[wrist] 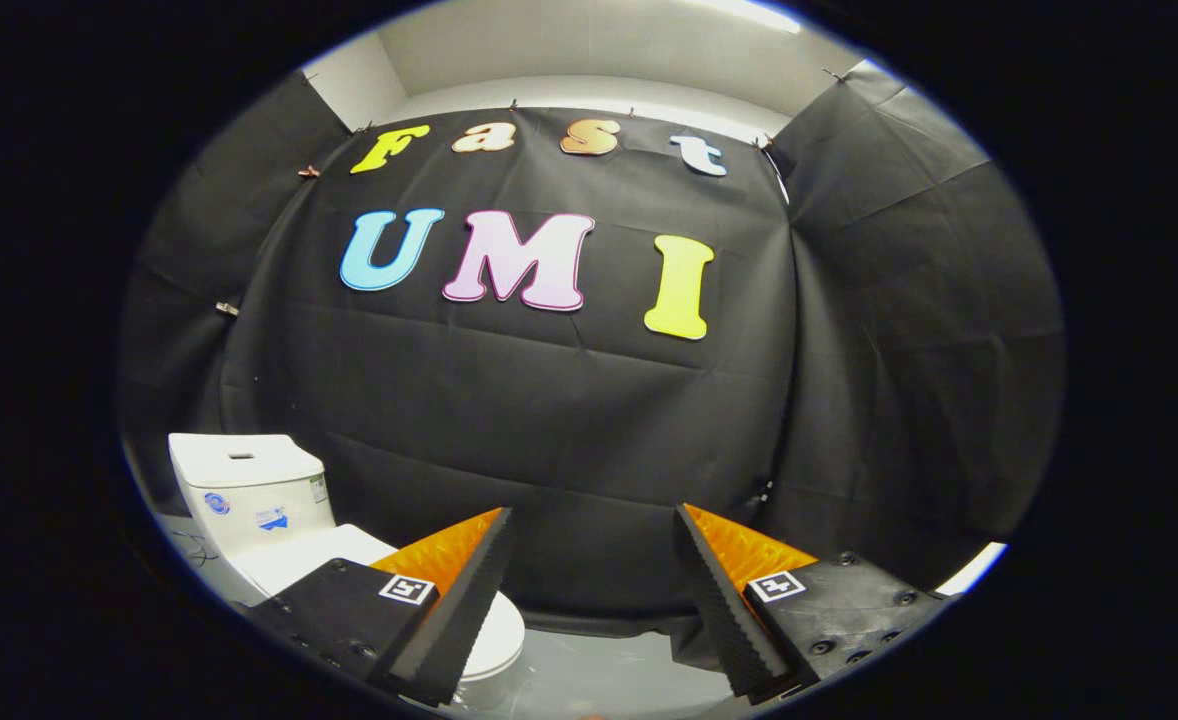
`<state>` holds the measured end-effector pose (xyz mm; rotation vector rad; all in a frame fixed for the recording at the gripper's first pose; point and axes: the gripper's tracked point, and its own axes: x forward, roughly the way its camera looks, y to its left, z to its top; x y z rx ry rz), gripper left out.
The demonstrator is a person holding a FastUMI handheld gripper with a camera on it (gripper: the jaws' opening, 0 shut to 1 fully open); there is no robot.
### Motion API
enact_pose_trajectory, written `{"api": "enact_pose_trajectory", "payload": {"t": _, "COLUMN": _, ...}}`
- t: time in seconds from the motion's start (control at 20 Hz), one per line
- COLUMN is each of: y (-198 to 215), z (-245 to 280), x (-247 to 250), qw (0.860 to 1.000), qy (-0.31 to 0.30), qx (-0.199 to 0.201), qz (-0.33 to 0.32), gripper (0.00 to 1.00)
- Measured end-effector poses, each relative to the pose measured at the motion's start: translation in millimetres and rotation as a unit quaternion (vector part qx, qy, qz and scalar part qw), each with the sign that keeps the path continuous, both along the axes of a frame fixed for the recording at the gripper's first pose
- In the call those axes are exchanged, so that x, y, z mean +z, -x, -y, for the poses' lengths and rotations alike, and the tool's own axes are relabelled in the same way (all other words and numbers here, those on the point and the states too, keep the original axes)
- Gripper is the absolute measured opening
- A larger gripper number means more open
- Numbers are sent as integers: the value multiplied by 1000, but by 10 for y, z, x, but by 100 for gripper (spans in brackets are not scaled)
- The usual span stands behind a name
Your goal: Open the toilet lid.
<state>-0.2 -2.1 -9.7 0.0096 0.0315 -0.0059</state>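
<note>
We saw the gripper (594,600) with its fingers spread wide, holding nothing. The closed toilet lid (349,555) lay behind the left finger (464,600), below the white tank (249,490).

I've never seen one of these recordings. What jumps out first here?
Nearest are the two fingers of the gripper, black with orange backs, spread wide apart with nothing between them. Off to one side, partly behind one finger, stands a white toilet, its lid down and its tank against the black cloth wall that rises beyond the fingers.
</note>
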Motion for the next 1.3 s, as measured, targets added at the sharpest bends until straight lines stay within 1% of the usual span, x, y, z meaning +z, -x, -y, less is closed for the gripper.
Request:
{"api": "enact_pose_trajectory", "payload": {"t": 0.65, "y": -11, "z": 10, "x": -48, "qw": 1000, "qy": -4, "qx": 2, "qz": -6, "gripper": 98}}
{"api": "enact_pose_trajectory", "payload": {"t": 0.95, "y": -20, "z": -56, "x": -95, "qw": 1000, "qy": -7, "qx": 14, "qz": -13, "gripper": 98}}
{"api": "enact_pose_trajectory", "payload": {"t": 1.1, "y": -21, "z": -116, "x": -176, "qw": 999, "qy": -14, "qx": 22, "qz": -31, "gripper": 98}}
{"api": "enact_pose_trajectory", "payload": {"t": 1.3, "y": -80, "z": -184, "x": -188, "qw": 998, "qy": -22, "qx": 36, "qz": -38, "gripper": 98}}
